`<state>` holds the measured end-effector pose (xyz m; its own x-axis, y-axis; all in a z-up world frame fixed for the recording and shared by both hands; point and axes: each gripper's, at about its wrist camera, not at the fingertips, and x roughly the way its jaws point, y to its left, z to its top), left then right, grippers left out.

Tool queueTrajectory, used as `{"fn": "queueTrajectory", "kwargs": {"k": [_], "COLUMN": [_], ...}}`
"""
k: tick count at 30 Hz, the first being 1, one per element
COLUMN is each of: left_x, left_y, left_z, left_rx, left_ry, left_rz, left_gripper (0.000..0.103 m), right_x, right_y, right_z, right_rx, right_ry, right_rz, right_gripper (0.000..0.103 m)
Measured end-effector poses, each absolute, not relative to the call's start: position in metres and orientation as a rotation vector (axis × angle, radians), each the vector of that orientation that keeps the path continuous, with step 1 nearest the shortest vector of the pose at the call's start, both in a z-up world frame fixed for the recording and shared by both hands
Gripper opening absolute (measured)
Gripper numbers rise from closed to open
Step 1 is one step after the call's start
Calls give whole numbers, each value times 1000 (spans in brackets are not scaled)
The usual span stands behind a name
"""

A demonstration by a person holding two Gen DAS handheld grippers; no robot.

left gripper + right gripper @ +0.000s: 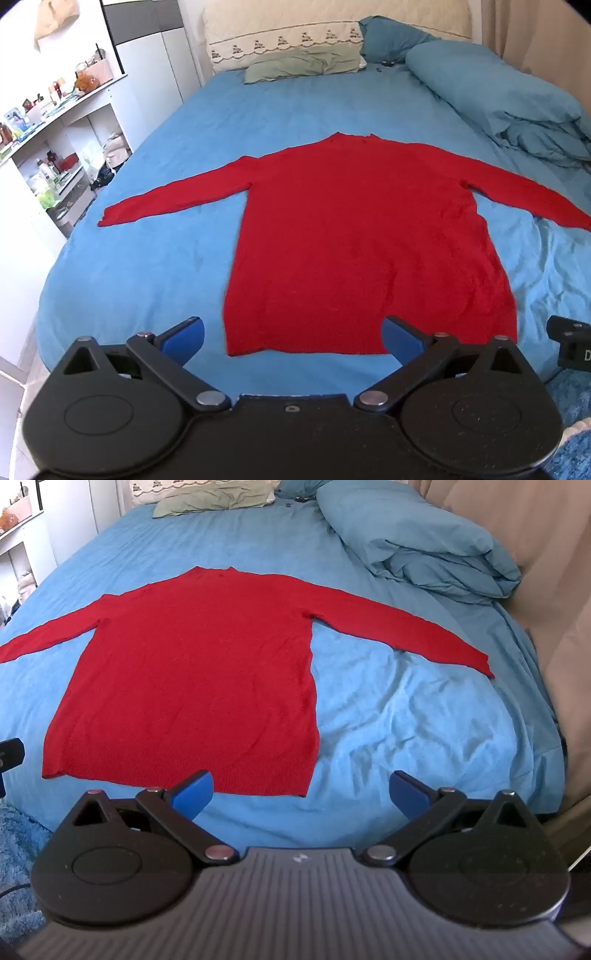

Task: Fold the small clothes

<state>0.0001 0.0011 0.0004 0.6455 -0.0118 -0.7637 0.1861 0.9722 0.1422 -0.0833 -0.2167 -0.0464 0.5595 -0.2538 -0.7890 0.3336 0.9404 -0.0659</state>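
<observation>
The sweater lay flat on the bed, sleeves spread toward 9 and 3 o'clock. The left gripper and right gripper hung wide and empty near the hem at 6. Best pinch each cuff cleanly, without sheet, then fold inward.

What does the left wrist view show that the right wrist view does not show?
Only the left wrist view shows the left sleeve's cuff and the cluttered shelves. Only the right wrist view shows the right sleeve's cuff and the beige curtain. Both show the red sweater flat on the blue bedsheet, the rolled duvet, and an open gripper: left, right.
</observation>
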Motion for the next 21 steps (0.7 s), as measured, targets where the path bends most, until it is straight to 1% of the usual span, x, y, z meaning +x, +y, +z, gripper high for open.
{"fn": "queueTrajectory", "kwargs": {"k": [3, 7, 9, 21], "left_x": [2, 9, -1, 2], "left_y": [8, 4, 2, 8], "left_z": [4, 2, 4, 3], "left_rx": [169, 197, 198, 189], "left_ry": [862, 863, 838, 852], "left_rz": [-138, -118, -109, -104], "left_gripper": [103, 103, 103, 103], "right_x": [-83, -83, -83, -72], "right_y": [-217, -216, -216, -217], "right_z": [-47, -47, -47, -46], "right_rx": [105, 102, 100, 91], "right_ry": [917, 915, 913, 904], "right_rz": [-336, -342, -343, -344], "right_gripper": [103, 103, 103, 103]}}
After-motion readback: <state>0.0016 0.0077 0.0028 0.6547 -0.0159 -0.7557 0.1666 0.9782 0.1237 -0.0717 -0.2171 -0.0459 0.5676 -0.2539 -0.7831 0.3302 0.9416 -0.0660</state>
